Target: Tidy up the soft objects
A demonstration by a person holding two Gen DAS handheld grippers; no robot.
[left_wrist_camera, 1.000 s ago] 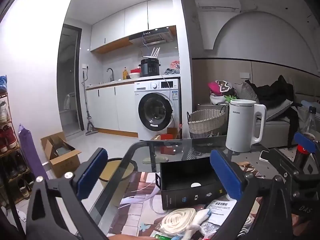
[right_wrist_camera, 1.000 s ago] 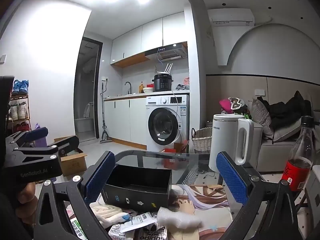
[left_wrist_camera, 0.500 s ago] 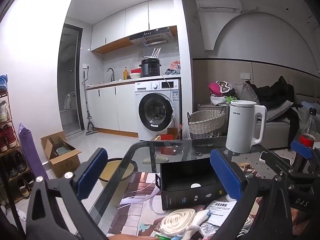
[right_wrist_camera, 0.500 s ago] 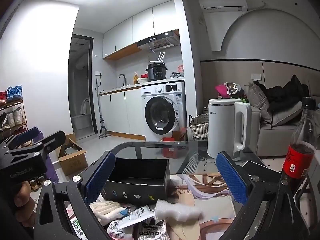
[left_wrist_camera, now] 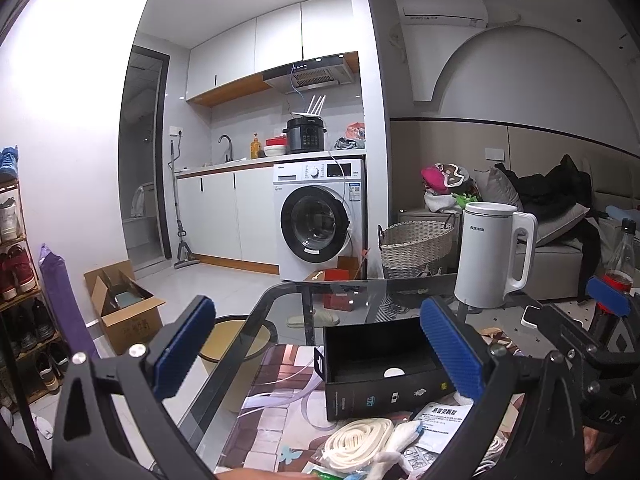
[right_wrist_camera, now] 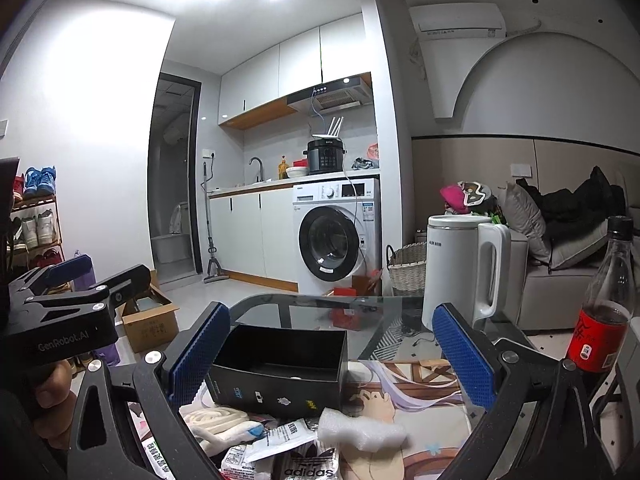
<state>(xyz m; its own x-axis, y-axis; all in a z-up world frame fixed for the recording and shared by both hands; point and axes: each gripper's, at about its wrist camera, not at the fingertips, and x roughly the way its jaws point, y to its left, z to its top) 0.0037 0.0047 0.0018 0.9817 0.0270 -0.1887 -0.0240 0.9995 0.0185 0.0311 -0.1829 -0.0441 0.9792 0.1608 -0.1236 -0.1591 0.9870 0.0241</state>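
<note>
Both my left tool [left_wrist_camera: 316,354] and right tool [right_wrist_camera: 328,356] hover wide open, empty, above the clutter. I'm choosing a first piece. Next, I'd lower onto the foam scrap [right_wrist_camera: 362,428] beside the black box [right_wrist_camera: 280,364].

Left gripper [left_wrist_camera: 320,344]: black frame, matte, with triangular cut-outs, silver screw heads at the finger joints, blue cross-hatched pads [left_wrist_camera: 182,346]. Right gripper [right_wrist_camera: 330,354]: same build and pads [right_wrist_camera: 460,356]. White lettering "GenRobot.AI" on the left unit's side, "DAS" on the right's. Bare skin of left hand [right_wrist_camera: 50,396] visible.
</note>
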